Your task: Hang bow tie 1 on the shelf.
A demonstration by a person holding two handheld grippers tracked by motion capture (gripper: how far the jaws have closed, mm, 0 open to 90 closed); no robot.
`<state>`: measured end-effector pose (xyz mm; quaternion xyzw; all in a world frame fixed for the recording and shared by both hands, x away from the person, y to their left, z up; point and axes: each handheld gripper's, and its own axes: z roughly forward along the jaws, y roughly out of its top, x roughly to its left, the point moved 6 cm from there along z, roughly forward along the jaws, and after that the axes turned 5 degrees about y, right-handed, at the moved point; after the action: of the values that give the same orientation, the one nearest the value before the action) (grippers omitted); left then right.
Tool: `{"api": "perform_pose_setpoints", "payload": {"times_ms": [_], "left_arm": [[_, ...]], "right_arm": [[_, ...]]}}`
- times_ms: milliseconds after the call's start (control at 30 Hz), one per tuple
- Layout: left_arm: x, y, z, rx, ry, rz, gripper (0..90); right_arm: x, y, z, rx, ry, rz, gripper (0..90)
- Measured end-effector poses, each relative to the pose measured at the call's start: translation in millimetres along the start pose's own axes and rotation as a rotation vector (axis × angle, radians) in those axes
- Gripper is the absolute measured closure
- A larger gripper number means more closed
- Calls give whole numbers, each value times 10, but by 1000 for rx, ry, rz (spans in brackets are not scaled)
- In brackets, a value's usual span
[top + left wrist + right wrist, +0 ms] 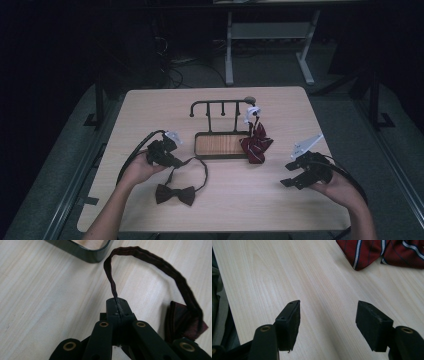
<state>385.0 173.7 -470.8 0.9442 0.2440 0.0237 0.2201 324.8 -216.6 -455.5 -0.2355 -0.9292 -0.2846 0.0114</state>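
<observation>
Nearest the table's front edge, a dark bow tie (174, 194) lies flat, its long axis running nine to three, its fabric strap (160, 263) looped toward twelve. That strap is pinched by the clenched left tongs (176, 161). At three o'clock the right tongs (291, 175) are held released over bare woodgrain table (250, 210). A striped red tie (256, 142) hangs on the metal rack (220, 104) at twelve.

My left gripper (167, 152) sits low over the table, jaws pressed together with a thin dark strap (115, 290) pinched between the tips, the strap rising forward from them. My left hand (140, 170) wraps it from behind, forearm coming up from below. My right gripper (328, 320) hangs with jaws spread wide, nothing between them, right hand (340, 189) cupped beneath it.
</observation>
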Motion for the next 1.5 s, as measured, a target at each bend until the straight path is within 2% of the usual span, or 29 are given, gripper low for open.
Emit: {"api": "perform_pose_setpoints", "payload": {"times_ms": [200, 433, 667, 833, 967, 1033, 1500], "left_arm": [[-16, -5, -74, 1, -14, -2, 895], [-52, 26, -212, -16, -27, 18, 895], [-78, 23, -303, 2, -32, 38, 895], [-86, 46, -382, -6, -32, 38, 895], [-102, 71, -440, -5, -35, 54, 895], [-117, 90, -472, -6, -49, 57, 895], [-148, 171, -650, -1, -48, 82, 895]], "right_arm": [[-6, -8, -1, -3, 3, 6, 357], [4, -7, -10, -5, -4, 6, 357], [17, -7, -36, -10, -12, 5, 357], [21, -12, -17, -4, -15, 2, 357], [25, -9, -15, -6, -12, 0, 354], [24, -10, -18, -6, -14, 0, 353], [21, -14, -44, -17, -20, -4, 343]]}}
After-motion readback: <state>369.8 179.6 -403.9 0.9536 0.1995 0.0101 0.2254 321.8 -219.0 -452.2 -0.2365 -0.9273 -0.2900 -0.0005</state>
